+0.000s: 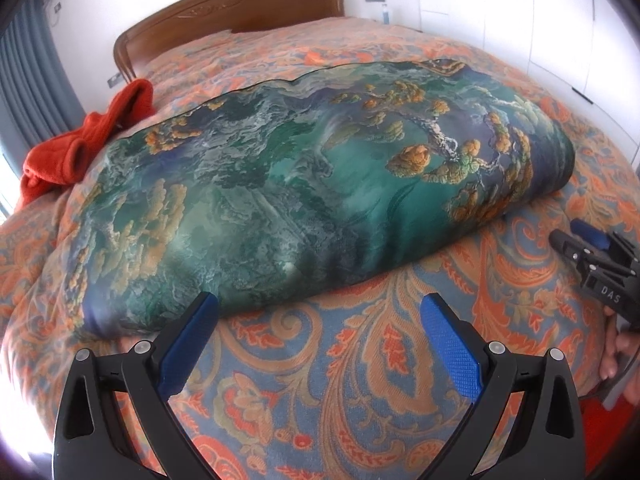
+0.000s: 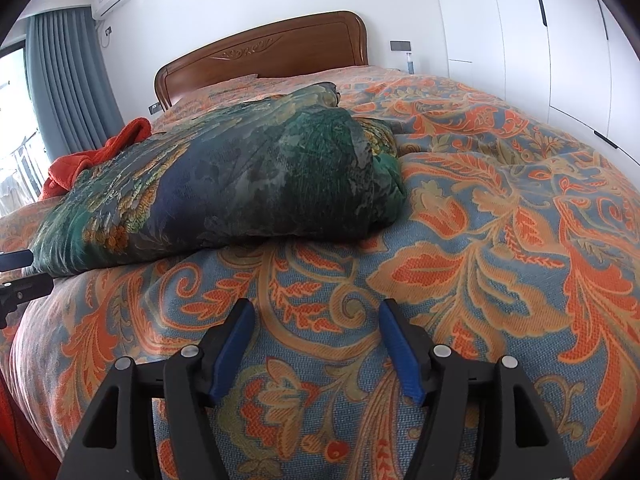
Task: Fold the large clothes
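A large green and blue printed garment (image 1: pixel 304 184) lies folded in a thick bundle across the bed; it also shows in the right wrist view (image 2: pixel 224 184). My left gripper (image 1: pixel 318 308) is open and empty, just in front of the bundle's near edge, its left finger close to the cloth. My right gripper (image 2: pixel 316 312) is open and empty over the bedspread, short of the bundle's right end. The right gripper also shows at the right edge of the left wrist view (image 1: pixel 592 256).
The bed has an orange and blue patterned bedspread (image 2: pixel 480 216) and a wooden headboard (image 2: pixel 264 56). An orange-red garment (image 1: pixel 80 140) lies crumpled behind the bundle at the left. White wardrobes (image 2: pixel 540 40) stand at the right, a grey curtain (image 2: pixel 68 76) at the left.
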### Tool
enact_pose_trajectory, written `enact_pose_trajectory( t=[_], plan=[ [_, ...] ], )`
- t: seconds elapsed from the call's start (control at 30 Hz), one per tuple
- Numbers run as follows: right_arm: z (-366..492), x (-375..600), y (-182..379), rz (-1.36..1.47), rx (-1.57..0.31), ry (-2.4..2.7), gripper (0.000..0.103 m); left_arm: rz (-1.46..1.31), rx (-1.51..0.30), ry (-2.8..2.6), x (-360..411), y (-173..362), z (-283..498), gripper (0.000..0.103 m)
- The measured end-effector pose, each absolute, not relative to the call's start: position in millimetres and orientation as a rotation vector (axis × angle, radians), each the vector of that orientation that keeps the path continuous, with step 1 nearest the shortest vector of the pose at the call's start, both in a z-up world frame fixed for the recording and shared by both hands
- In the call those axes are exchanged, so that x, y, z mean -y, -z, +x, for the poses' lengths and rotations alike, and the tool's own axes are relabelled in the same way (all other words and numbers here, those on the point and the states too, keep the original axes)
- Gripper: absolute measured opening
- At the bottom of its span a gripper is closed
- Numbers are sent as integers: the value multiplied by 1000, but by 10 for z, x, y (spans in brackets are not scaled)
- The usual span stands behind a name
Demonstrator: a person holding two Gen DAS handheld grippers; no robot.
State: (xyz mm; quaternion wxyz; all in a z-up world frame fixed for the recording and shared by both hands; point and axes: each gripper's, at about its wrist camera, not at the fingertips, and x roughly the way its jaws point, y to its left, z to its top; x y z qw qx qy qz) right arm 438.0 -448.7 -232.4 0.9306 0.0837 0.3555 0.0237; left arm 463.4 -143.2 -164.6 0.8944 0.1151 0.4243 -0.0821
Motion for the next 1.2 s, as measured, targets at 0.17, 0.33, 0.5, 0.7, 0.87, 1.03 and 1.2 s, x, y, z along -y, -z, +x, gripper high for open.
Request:
enact_pose_trajectory(
  t=[0.17,0.33,0.5,0.7,0.87,1.03,1.2],
  plan=[
    [4374,4478,2342,164,-728,-45,67,240,-872,158,1405,1623,4587,101],
    [4373,4473,2352,161,-727,-44,67,236,-880,151,1361,1632,4562,101],
    [4371,4465,2356,157,-727,-43,67,171,-876,169,1143,1532,4513,101],
    [4364,4441,2366,138,-730,-37,67,48,-826,60,127,1281,4711,101],
    [4412,4386,2378,110,-762,-11,68,-35,-769,-189,-1173,1223,5429,102],
    [4525,4338,2369,98,-815,41,70,-106,-867,-376,-2196,1826,6441,102],
    [4611,4258,2357,66,-862,93,71,-128,-1018,-382,-2580,2579,6877,103]
  ],
)
